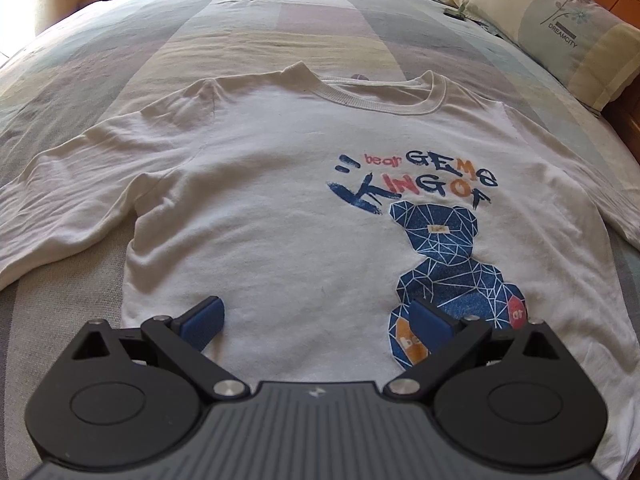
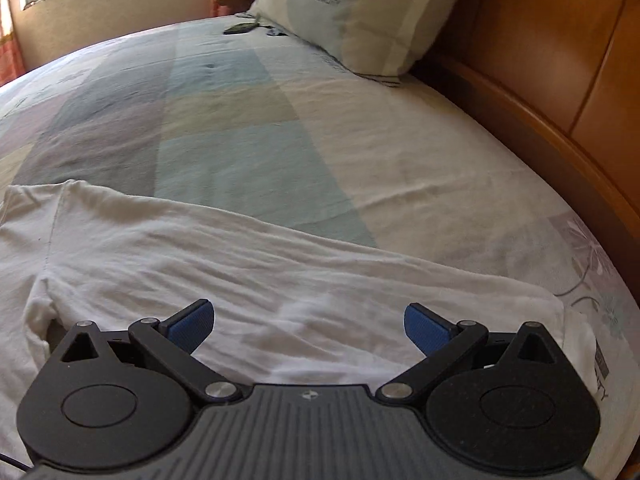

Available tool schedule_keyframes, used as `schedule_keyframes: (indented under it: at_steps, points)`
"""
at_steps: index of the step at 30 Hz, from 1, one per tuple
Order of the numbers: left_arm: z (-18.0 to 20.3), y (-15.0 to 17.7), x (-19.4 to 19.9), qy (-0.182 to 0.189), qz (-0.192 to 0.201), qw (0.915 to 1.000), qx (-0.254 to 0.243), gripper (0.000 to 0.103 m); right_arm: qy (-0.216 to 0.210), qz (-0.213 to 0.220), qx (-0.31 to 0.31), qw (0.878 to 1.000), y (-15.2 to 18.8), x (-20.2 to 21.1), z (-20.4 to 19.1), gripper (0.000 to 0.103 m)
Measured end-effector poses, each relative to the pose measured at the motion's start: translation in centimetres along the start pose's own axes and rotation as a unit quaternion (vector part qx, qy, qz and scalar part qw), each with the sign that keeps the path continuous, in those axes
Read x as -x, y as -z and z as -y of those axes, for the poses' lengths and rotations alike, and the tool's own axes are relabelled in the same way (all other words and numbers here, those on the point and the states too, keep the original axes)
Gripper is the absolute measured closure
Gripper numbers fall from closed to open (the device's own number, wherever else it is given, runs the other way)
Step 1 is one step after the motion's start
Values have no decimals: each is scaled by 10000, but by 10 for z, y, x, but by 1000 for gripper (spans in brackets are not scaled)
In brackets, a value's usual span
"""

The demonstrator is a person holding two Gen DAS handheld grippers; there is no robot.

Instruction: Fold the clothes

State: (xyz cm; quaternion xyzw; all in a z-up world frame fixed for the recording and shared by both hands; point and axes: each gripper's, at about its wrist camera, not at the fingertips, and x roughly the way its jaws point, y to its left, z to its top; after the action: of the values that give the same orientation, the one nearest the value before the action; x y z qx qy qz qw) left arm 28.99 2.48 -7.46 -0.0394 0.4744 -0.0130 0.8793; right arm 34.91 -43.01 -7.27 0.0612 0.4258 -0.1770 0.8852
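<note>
White cotton T-shirt (image 1: pixel 280 208) with a blue geometric bear print (image 1: pixel 444 264) lies face up and spread flat on the pastel patchwork bedsheet (image 1: pixel 248 40), collar pointing away from the grippers. Over the shirt's lower hem hangs the left gripper (image 1: pixel 318 322), blue-padded jaws wide apart, holding nothing. Out over the shirt's right sleeve (image 2: pixel 304 272) sits the right gripper (image 2: pixel 308 326), jaws spread wide too, empty. Beyond the shirt, a pale floral pillow (image 2: pixel 360 12) leans against the orange wooden headboard (image 2: pixel 540 60).
</note>
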Motion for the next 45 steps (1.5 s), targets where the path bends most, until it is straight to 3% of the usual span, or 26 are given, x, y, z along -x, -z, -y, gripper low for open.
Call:
schedule_keyframes:
  at_steps: [4, 5, 10, 17, 21, 25, 26, 28, 32, 36, 40, 42, 45]
  points:
    - [2, -1, 1, -11, -42, 10000, -44, 4, 206, 42, -439, 9988, 15, -27, 42, 0]
    - [2, -1, 1, 7, -48, 10000, -33, 4, 250, 254, -347, 9988, 18, -29, 49, 0]
    - [2, -2, 5, -2, -69, 10000, -20, 4, 351, 426, -484, 9973, 1, -46, 90, 0]
    - [5, -6, 10, 131, 31, 9999, -67, 4, 437, 236, -652, 9966, 2, -39, 96, 0]
    - [2, 1, -1, -3, -192, 9998, -86, 4, 484, 128, -744, 9960, 2, -34, 99, 0]
    - [0, 1, 4, -40, -136, 9998, -106, 4, 555, 2, -910, 9943, -3, -29, 96, 0]
    - [-1, 0, 6, -36, -78, 9999, -84, 4, 436, 30, -953, 9945, -7, -27, 89, 0]
    - [-3, -3, 10, -38, 47, 10000, -79, 4, -308, 140, -852, 9958, -21, -19, 62, 0]
    - [-11, 0, 2, -202, -121, 9997, -8, 4, -1359, 273, -10, 9903, -47, -2, -25, 0]
    - [-17, 7, 5, -185, -2, 9998, 5, 3, -2334, 240, 913, 9678, -55, 13, -121, 0]
    - [-25, 9, 10, -137, 50, 9998, 95, 3, -3151, 421, 2065, 9254, -41, 26, -219, 0]
    - [-29, 13, 9, -88, 95, 9999, 89, 2, -3256, 422, 2291, 9164, -35, 21, -252, 0]
    - [-29, 19, 9, -43, 199, 9998, 17, 1, -3367, 12, 2288, 9134, -28, -4, -284, 0]
